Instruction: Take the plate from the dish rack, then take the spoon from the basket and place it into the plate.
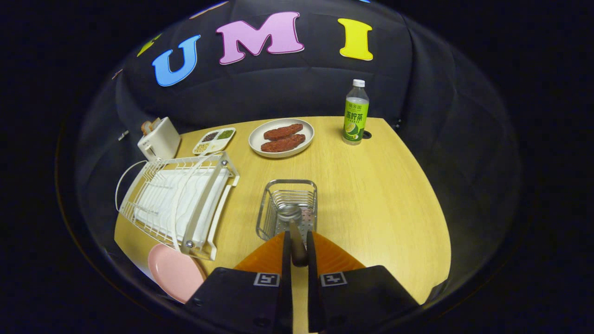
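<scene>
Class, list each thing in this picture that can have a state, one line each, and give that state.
gripper: shut on the spoon's handle
spoon: held, bowl over the basket
basket: upright on the table
pink plate: flat on the table, out of the rack
dish rack: holds no dishes
bottle: upright, capped
white plate: holds two brown pieces
toaster: bread in the slot

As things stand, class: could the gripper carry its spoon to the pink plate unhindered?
Probably yes. The gripper is shut on the spoon above the wire basket; the pink plate lies beside it, below the dish rack, with bare table between.
</scene>
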Demonstrator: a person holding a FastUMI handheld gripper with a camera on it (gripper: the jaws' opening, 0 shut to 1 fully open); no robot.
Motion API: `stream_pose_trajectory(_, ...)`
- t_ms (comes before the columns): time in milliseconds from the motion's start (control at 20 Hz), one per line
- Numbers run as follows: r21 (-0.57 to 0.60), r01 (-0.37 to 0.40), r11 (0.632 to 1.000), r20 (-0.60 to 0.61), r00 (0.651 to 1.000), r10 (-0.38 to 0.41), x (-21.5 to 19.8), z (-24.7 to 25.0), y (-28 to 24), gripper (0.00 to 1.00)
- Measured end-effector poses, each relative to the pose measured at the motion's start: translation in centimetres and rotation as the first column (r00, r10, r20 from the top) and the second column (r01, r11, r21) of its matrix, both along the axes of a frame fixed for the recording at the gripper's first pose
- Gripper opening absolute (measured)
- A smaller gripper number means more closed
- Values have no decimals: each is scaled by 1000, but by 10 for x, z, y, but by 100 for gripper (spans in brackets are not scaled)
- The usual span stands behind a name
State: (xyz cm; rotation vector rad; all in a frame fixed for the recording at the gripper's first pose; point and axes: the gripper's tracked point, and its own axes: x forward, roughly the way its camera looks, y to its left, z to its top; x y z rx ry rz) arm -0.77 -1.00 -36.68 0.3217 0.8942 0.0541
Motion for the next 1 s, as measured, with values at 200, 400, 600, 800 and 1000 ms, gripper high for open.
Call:
stream_pose_trajectory(200, -12, 25, 1000, -9, 1000, -25, 4, 7, 3, 10)
stream_pose_trajectory(400, 28, 80, 996, -37, 996, -79, 7, 14, -4, 10)
stream_pose_trajectory(600, -16, 53, 998, -22, 998, -53, 15, 20, -16, 10)
stream_pose_trajectory(800, -37, 29, 999, 33, 999, -28, 26, 44, -20, 10)
stream_pose_trajectory(1000, -48, 26, 999, 63, 998, -23, 21, 70, -21, 10)
